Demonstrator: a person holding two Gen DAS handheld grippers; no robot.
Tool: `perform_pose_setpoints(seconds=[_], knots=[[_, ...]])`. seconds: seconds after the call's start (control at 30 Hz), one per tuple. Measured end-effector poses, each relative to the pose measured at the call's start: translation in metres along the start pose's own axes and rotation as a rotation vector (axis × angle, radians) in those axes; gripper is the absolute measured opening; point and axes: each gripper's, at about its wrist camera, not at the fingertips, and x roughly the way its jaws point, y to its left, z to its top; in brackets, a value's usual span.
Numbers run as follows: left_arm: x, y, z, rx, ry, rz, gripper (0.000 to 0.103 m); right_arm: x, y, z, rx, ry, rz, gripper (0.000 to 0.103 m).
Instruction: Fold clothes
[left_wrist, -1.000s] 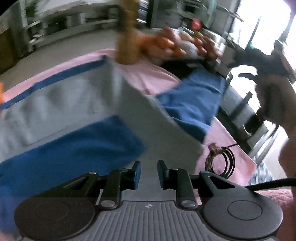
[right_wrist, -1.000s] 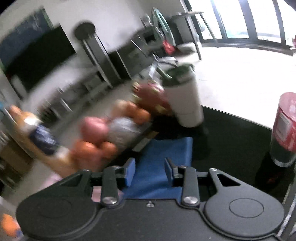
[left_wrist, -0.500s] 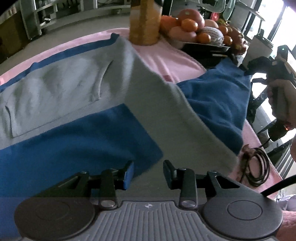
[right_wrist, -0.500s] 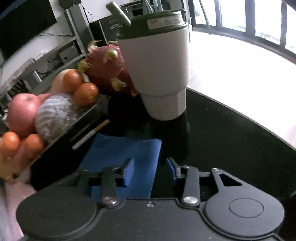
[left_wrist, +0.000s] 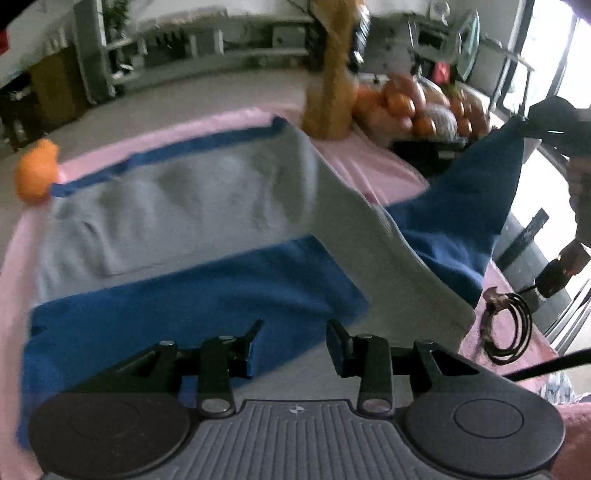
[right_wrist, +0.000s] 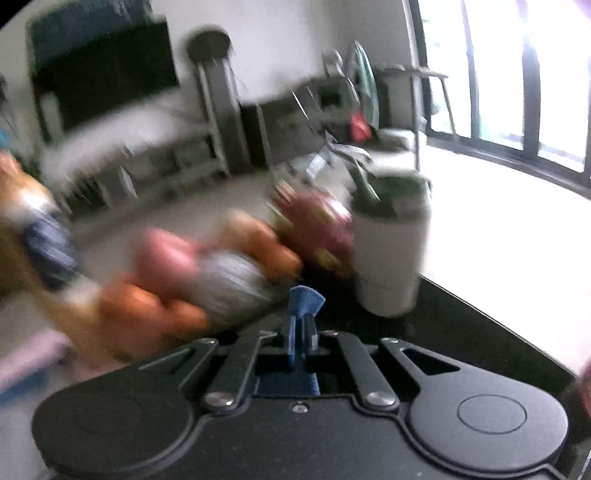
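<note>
The right gripper (right_wrist: 300, 332) pinches a knit blue sleeve (left_wrist: 476, 206), lifting it to a peak. The left gripper (left_wrist: 293, 341) hovers parted and empty over the soft grey-and-blue garment (left_wrist: 177, 221) spread on pink cloth (left_wrist: 373, 162).

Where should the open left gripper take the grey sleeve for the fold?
Probably at the cuff end of the grey sleeve, near its squared lower right corner. That end lies flat and free on the pink cloth, right ahead of the left gripper. Come in low from the near edge, one finger sliding under. The right gripper already has the blue sleeve lifted.
</note>
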Motion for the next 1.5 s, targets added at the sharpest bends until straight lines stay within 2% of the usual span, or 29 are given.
perform_pose_setpoints(seconds=[0.1, 0.23, 0.37, 0.47, 0.53, 0.63, 0.73, 0.8, 0.87, 0.97, 1.13, 1.2, 1.3, 1.37, 1.4, 1.5], knots=[[-0.035, 0.03, -0.012, -0.026, -0.05, 0.035, 0.036, -0.069, 0.033, 0.004, 0.035, -0.054, 0.127, 0.003], [-0.079, 0.072, -0.03, -0.054, -0.114, 0.091, 0.037, -0.15, 0.09, -0.003, -0.008, -0.084, 0.277, 0.003], [-0.108, 0.128, -0.056, -0.123, -0.158, 0.158, 0.037, -0.203, 0.157, -0.023, -0.085, -0.043, 0.413, 0.003], [-0.113, 0.169, -0.076, -0.224, -0.171, 0.214, 0.036, -0.224, 0.212, -0.061, -0.157, 0.012, 0.494, 0.003], [-0.106, 0.195, -0.089, -0.305, -0.159, 0.231, 0.035, -0.229, 0.249, -0.097, -0.215, 0.083, 0.544, 0.003], [-0.089, 0.221, -0.096, -0.404, -0.079, 0.208, 0.033, -0.22, 0.302, -0.166, -0.341, 0.245, 0.599, 0.003], [-0.083, 0.229, -0.096, -0.434, -0.055, 0.197, 0.034, -0.199, 0.341, -0.234, -0.55, 0.44, 0.622, 0.005], [-0.083, 0.229, -0.098, -0.434, -0.053, 0.202, 0.035, -0.189, 0.347, -0.257, -0.616, 0.556, 0.608, 0.008], [-0.082, 0.227, -0.098, -0.429, -0.051, 0.186, 0.036, -0.184, 0.334, -0.249, -0.612, 0.58, 0.601, 0.021], [-0.079, 0.223, -0.1, -0.416, -0.041, 0.171, 0.037, -0.18, 0.303, -0.209, -0.571, 0.524, 0.58, 0.039], [-0.064, 0.202, -0.095, -0.343, -0.019, 0.167, 0.039, -0.145, 0.22, -0.155, -0.417, 0.439, 0.485, 0.042], [-0.056, 0.194, -0.091, -0.329, 0.002, 0.122, 0.041, -0.123, 0.183, -0.147, -0.302, 0.421, 0.458, 0.044], [-0.041, 0.199, -0.083, -0.432, 0.055, -0.013, 0.047, -0.091, 0.126, -0.145, -0.093, 0.431, 0.441, 0.045], [-0.03, 0.207, -0.073, -0.505, 0.075, -0.039, 0.047, -0.075, 0.101, -0.149, 0.04, 0.496, 0.415, 0.045], [-0.025, 0.206, -0.07, -0.493, 0.08, -0.036, 0.047, -0.072, 0.096, -0.149, 0.065, 0.507, 0.43, 0.045], [-0.011, 0.203, -0.063, -0.455, 0.094, -0.026, 0.047, -0.072, 0.094, -0.15, 0.053, 0.502, 0.448, 0.045]])
